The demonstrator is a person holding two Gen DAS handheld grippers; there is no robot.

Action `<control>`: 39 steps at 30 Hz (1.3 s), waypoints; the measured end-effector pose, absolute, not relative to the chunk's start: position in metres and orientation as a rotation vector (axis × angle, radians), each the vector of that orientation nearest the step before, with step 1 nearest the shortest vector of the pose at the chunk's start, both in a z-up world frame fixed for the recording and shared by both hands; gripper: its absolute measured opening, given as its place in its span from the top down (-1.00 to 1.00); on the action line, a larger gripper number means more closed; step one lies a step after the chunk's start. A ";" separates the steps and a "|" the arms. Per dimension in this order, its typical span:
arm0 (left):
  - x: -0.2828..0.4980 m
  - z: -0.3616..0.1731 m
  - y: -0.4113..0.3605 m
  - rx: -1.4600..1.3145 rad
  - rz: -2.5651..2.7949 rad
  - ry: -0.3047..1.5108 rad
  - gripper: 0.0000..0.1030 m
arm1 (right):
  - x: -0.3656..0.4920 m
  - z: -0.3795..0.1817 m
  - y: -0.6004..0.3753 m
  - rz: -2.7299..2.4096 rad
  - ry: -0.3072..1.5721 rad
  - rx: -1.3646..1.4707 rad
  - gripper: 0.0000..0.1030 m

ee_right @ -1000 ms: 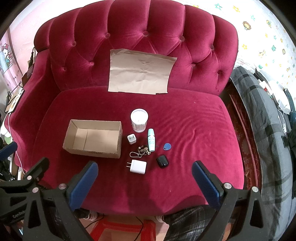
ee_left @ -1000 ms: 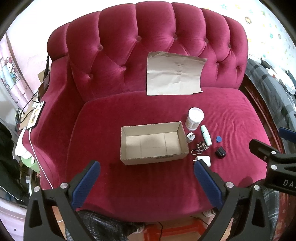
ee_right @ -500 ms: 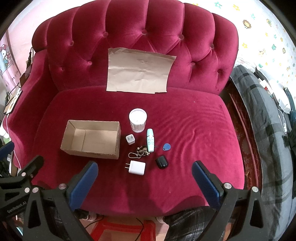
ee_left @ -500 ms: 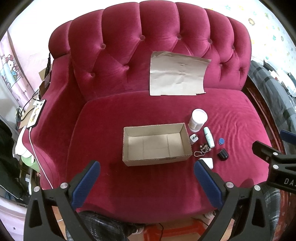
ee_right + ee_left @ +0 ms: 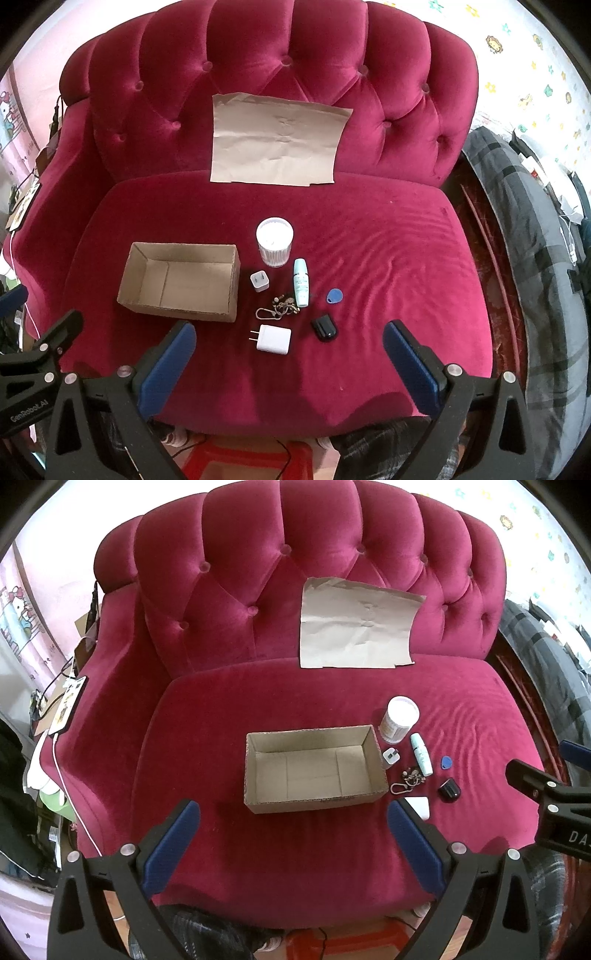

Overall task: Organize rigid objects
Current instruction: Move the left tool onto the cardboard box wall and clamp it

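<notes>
Hovering wide-jawed and empty off the sofa's [image 5: 369, 387] front edge, left gripper [image 5: 291, 845] and right gripper [image 5: 288, 363].

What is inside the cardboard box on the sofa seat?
Nothing shows inside the cardboard box: its bare floor is visible in both views. Only a strip of floor behind its near wall is hidden in the right wrist view.

Left gripper's finger [image 5: 413, 834] hides part of the white charger [image 5: 420, 805]

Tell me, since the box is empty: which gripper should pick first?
Right gripper: open, the charger lies just ahead between its fingers. Left gripper faces the box.
</notes>
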State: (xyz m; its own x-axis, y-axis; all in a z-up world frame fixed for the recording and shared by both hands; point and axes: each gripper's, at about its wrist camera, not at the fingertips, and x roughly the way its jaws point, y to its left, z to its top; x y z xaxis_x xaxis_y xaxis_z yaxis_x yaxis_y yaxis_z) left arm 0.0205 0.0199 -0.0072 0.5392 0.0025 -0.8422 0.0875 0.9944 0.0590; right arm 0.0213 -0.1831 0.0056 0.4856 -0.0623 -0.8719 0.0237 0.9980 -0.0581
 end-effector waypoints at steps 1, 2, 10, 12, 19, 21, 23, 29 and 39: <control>0.023 -0.009 0.021 0.099 -0.050 1.002 -1.00 | 0.023 0.004 -0.183 -0.054 1.064 -0.041 -1.00; 0.025 -0.010 0.022 0.098 -0.049 1.003 -1.00 | 0.025 0.002 -0.183 -0.055 1.067 -0.042 -1.00; 0.055 -0.035 0.040 0.112 -0.019 1.007 -1.00 | 0.043 -0.016 -0.188 -0.058 1.074 -0.049 -1.00; 0.065 -0.046 0.047 0.114 -0.001 1.016 -1.00 | 0.049 -0.024 -0.191 -0.066 1.078 -0.051 -1.00; 0.099 -0.090 0.072 0.116 0.033 1.059 -1.00 | 0.068 -0.054 -0.203 -0.085 1.112 -0.044 -0.99; 0.105 -0.100 0.076 0.120 0.034 1.072 -1.00 | 0.074 -0.066 -0.205 -0.097 1.124 -0.058 -0.99; 0.113 -0.114 0.080 0.119 0.029 1.084 -1.00 | 0.080 -0.077 -0.208 -0.103 1.137 -0.066 -0.99; 0.131 -0.152 0.087 0.133 0.022 1.108 -1.00 | 0.095 -0.102 -0.215 -0.109 1.128 -0.074 -0.99; 0.155 -0.207 0.111 0.087 0.064 1.158 -1.00 | 0.114 -0.142 -0.231 -0.133 1.142 -0.051 -0.99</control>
State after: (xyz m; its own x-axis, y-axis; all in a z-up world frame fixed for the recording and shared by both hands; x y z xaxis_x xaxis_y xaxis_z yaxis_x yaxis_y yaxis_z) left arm 0.1555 0.1114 -0.2066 0.4002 0.0959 -0.9114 -0.0056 0.9947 0.1022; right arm 0.1143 -0.2310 -0.1423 0.4089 -0.1316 -0.9030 0.0794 0.9909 -0.1084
